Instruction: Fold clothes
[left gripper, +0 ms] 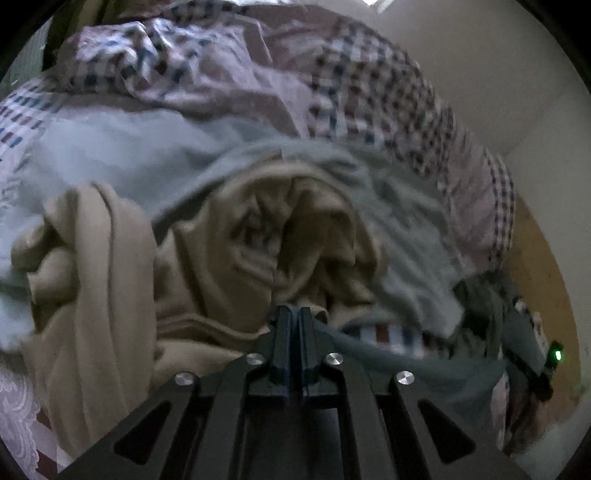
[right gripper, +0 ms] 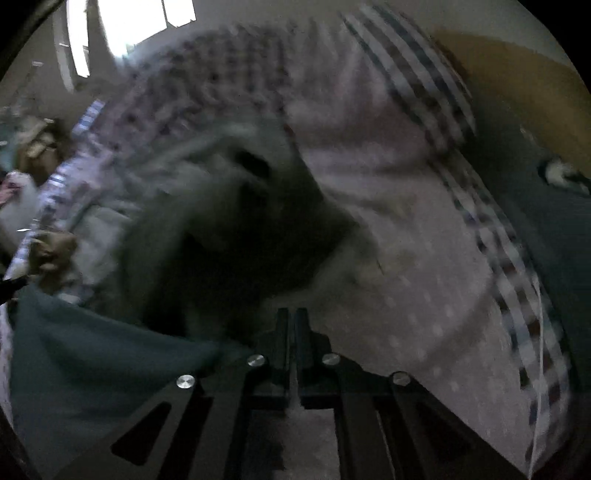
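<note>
In the left wrist view my left gripper (left gripper: 294,312) is shut on the edge of a dark grey-green garment (left gripper: 424,363) that stretches taut to the right, where my right gripper (left gripper: 532,354) with a green light holds its other end. Behind lie a crumpled beige garment (left gripper: 236,243) and a pale blue-grey garment (left gripper: 399,221) on the bed. In the right wrist view my right gripper (right gripper: 291,314) is shut, and the same dark garment (right gripper: 92,354) spreads to its left. The view is blurred.
A checked and pale pink bedspread (left gripper: 369,74) covers the bed, also shown in the right wrist view (right gripper: 424,258). An orange-brown wall panel (left gripper: 535,258) and a white wall (left gripper: 480,55) stand to the right. A bright window (right gripper: 129,26) is at the top left.
</note>
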